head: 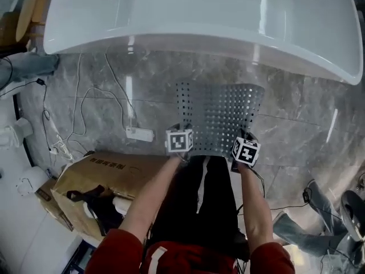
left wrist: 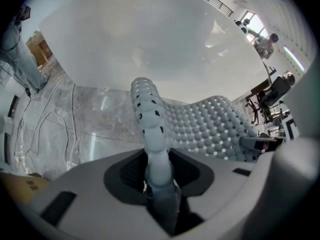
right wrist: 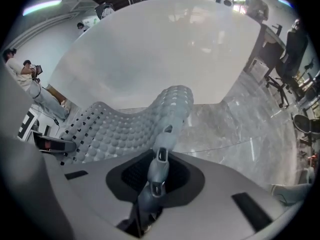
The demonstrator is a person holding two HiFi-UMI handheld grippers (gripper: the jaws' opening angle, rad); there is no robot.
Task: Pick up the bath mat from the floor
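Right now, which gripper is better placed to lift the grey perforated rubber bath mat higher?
Left gripper, marginally: the grey perforated rubber bath mat sits deeper in its jaws; right gripper pinches a thinner edge fold. Both grip it.

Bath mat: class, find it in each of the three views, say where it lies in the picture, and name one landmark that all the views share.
Head view: the bath mat is at centre, just below the bathtub.
Left gripper view: bath mat edge rises from bottom centre; the sheet spreads right.
Right gripper view: bath mat edge rises from bottom centre; the sheet spreads left.
Shared landmark: the white bathtub, filling the top of every view.
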